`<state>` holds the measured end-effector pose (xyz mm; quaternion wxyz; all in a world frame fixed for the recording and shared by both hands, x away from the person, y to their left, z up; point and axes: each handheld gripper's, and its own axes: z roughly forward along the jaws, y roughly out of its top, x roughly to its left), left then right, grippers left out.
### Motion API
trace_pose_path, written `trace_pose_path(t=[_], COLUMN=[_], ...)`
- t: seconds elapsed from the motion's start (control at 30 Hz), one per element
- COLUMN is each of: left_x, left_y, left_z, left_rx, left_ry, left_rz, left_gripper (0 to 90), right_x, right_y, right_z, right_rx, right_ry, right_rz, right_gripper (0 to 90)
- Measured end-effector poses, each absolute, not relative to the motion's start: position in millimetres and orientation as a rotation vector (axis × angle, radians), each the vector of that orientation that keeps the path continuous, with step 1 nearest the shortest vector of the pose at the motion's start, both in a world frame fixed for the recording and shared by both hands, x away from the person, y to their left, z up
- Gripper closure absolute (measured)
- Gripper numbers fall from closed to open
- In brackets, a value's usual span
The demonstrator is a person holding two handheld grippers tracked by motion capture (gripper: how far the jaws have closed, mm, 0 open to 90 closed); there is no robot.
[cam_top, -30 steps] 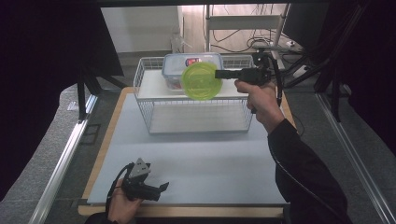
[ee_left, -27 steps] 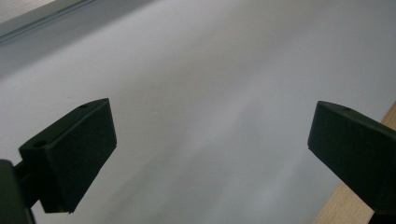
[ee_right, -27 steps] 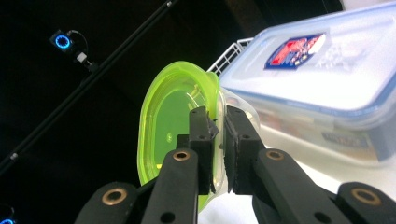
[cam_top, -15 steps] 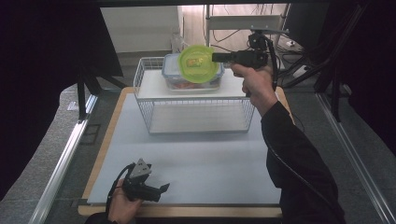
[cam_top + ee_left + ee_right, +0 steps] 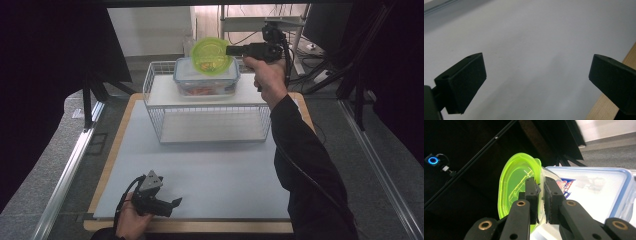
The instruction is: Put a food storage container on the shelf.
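Right gripper [image 5: 231, 50], top centre of the high view, has its jaws clamped narrow on the rim of a green bowl [image 5: 211, 55], held on edge above the lidded box [image 5: 206, 76] on the wire rack [image 5: 210, 107]. The bowl looks like light, stiff, thin plastic, probably slippery; the rim grip seems sound if kept firm. Hazards: box lid just below, rack rim, dark frame behind. Open room lies on the mat [image 5: 200, 170], lower centre. Left gripper [image 5: 172, 204], bottom left, jaws wide and empty.
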<state>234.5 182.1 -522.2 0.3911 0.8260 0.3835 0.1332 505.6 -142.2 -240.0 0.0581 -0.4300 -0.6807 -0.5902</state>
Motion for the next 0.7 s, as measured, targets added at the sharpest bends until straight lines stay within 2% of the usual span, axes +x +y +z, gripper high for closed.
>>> trace_pose_path(t=[0.7], left_x=[235], left_y=[180], left_z=[-524], left_rx=[2.117], left_ry=[0.963], left_rz=[0.313], left_gripper=[1.1], right_x=[538], right_y=[-128], right_z=[-253], right_rx=[-1.46], right_ry=[-1.969], right_rz=[-1.771], right_gripper=[80.6])
